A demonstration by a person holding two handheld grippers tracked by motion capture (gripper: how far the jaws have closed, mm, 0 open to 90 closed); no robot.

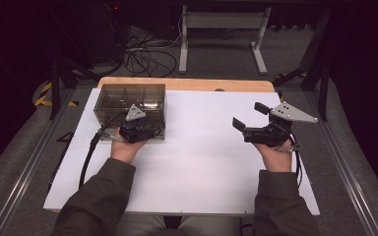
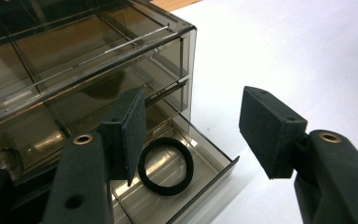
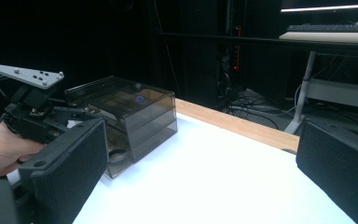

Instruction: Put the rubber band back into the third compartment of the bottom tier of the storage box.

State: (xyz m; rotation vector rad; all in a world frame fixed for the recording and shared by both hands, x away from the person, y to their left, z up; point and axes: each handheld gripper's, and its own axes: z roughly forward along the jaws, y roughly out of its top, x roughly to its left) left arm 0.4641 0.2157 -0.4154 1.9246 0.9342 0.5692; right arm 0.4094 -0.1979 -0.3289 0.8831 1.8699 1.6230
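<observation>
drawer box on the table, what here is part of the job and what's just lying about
In the job, as far as the views tell:
- drawer box, smoky clear plastic
- its bottom drawer, pulled open
- black ring lying in that drawer
- left claw, open at the drawer
- right claw, open, held apart over the table

Lying about:
- cables on the floor
- white stand behind the table

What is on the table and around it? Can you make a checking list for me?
Surface: white table top, bare, wooden edge at the far side.
Job's things: smoky clear drawer box; bottom drawer pulled out, black ring lying inside.
Clutter: nothing seen.
Grippers: left claw open, above the open drawer; right claw open, over bare table.
Cables: black cable trailing from the left claw; tangled cables on the floor.
Surroundings: dark room, white desk legs behind.
</observation>
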